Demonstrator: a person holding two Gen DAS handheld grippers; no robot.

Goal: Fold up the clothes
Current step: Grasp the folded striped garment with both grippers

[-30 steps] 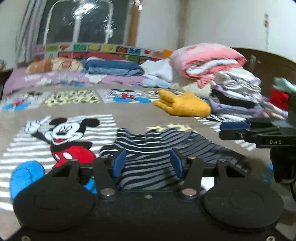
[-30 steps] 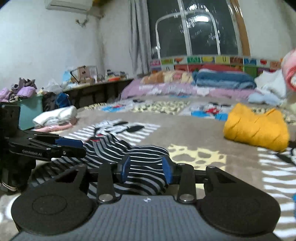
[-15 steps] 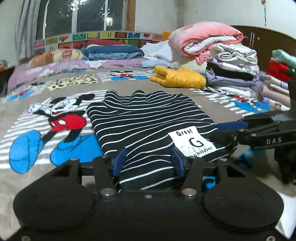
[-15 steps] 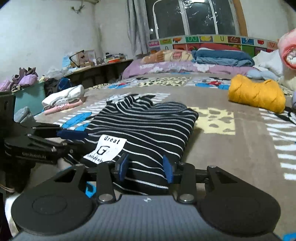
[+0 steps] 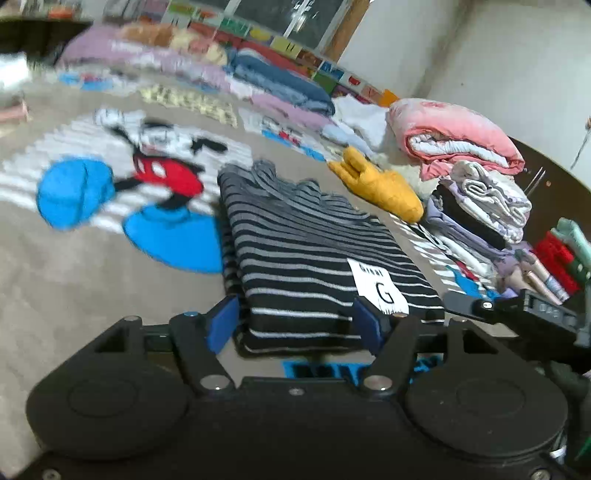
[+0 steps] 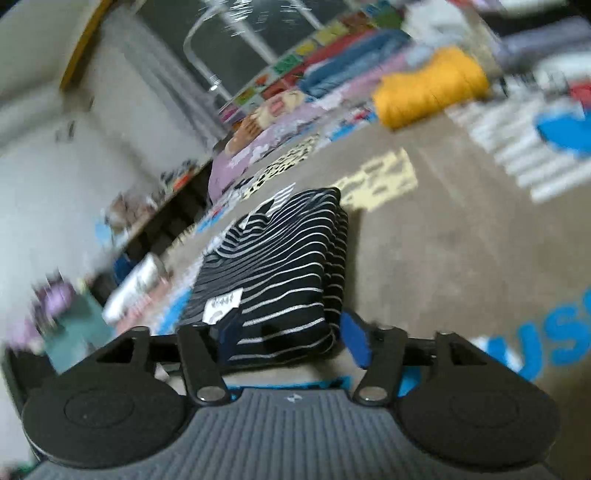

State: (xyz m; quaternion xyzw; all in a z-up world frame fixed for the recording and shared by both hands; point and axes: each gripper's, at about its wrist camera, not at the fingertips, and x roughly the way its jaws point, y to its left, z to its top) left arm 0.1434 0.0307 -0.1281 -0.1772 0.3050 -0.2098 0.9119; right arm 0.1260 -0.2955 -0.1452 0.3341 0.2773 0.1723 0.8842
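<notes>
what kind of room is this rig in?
Most likely a home bedroom. The striped garment lies on a wide bed under a cartoon-mouse blanket, with folded bedding along the window and stacks of folded clothes beside it.

The folded garment (image 5: 306,254) is black with thin white stripes and a white label (image 5: 376,286) printed in black. The blanket (image 5: 74,280) is taupe with a red, black and blue cartoon mouse (image 5: 155,166). A bundle (image 5: 384,186) is mustard yellow.
</notes>
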